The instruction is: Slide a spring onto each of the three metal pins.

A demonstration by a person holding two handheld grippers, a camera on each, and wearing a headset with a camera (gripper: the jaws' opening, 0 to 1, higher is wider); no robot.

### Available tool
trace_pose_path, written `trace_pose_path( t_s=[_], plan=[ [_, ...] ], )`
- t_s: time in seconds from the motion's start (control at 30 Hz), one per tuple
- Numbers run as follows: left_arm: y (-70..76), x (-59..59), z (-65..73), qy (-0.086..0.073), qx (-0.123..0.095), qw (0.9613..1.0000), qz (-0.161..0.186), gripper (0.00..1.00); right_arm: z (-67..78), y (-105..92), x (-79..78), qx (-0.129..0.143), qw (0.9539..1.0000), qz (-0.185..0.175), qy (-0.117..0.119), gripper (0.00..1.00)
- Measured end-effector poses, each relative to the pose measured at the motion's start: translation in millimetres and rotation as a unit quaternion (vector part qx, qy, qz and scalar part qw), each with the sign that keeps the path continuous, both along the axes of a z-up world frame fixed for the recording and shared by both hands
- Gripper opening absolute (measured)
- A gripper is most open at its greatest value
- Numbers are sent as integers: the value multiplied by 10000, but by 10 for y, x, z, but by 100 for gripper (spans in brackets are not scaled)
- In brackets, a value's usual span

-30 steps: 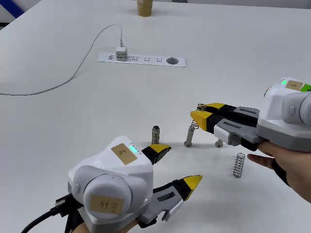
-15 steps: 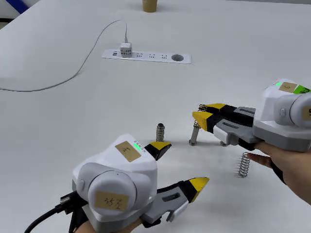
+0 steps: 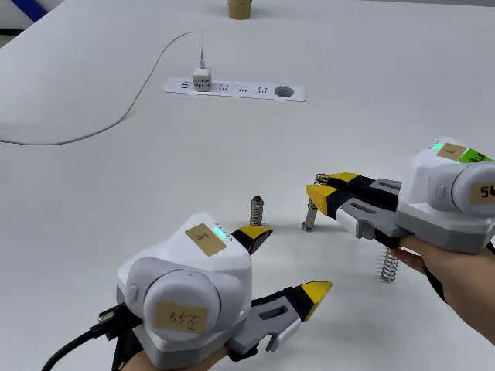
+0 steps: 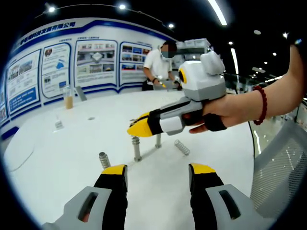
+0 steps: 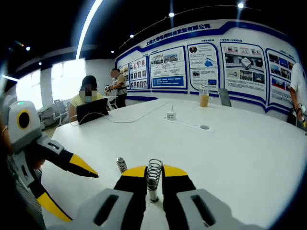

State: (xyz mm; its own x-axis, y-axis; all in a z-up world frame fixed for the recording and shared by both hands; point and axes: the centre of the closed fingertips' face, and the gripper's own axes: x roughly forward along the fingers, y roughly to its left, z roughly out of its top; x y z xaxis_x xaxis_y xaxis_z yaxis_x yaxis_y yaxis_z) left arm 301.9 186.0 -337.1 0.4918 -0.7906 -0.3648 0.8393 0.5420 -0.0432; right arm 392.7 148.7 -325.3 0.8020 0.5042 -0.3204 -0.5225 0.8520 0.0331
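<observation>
My right gripper is shut on a small spring and holds it upright right over the top of the middle pin, whose shaft shows just below the coil. The left pin carries a spring. A third pin stands behind the right gripper's jaws. One loose spring rests on the table under the right hand. My left gripper hovers open near the front, short of the pins, with nothing between its fingers.
A white power strip with a plugged charger and its cable lies farther back. A paper cup stands at the far edge. People sit and stand at other tables in the background.
The right gripper has edged down and closer to the middle pin with the spring. The left gripper has stayed about where it was; the head camera shifted a little.
</observation>
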Motion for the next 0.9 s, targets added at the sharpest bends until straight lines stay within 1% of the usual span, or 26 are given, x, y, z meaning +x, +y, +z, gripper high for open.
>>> trace_pose_path(
  t_s=[0.1,0.17,0.23,0.33,0.37,0.5,0.7,0.77,0.8,0.9],
  plan=[
    [-2,3,5,-4,-11,10000,3,52,-1,1,-12,-112,9999,29,-50,13],
    [4,6,-1,-9,15,10000,3,52,-28,-8,-26,-268,9996,56,-43,13],
    [5,5,0,-4,14,10000,2,52,-55,-2,-46,-364,9993,85,-49,13],
    [7,6,3,-12,12,10000,2,52,-65,3,-49,-356,9993,93,-60,12],
    [8,6,3,-12,11,10000,4,52,-91,2,-46,-415,9991,93,-30,12],
    [14,3,1,-22,33,10000,2,52,-113,8,-47,-457,9989,99,-10,12],
    [32,22,12,-43,35,10000,49,51,-233,10,-46,-594,9981,125,131,12],
    [41,31,17,-70,43,9999,66,51,-269,10,-41,-594,9980,133,189,12],
    [45,34,21,-78,40,9999,72,51,-300,7,-40,-583,9979,129,256,12],
    [54,42,21,-71,40,9999,93,51,-331,5,-38,-560,9978,121,326,12]
  ],
)
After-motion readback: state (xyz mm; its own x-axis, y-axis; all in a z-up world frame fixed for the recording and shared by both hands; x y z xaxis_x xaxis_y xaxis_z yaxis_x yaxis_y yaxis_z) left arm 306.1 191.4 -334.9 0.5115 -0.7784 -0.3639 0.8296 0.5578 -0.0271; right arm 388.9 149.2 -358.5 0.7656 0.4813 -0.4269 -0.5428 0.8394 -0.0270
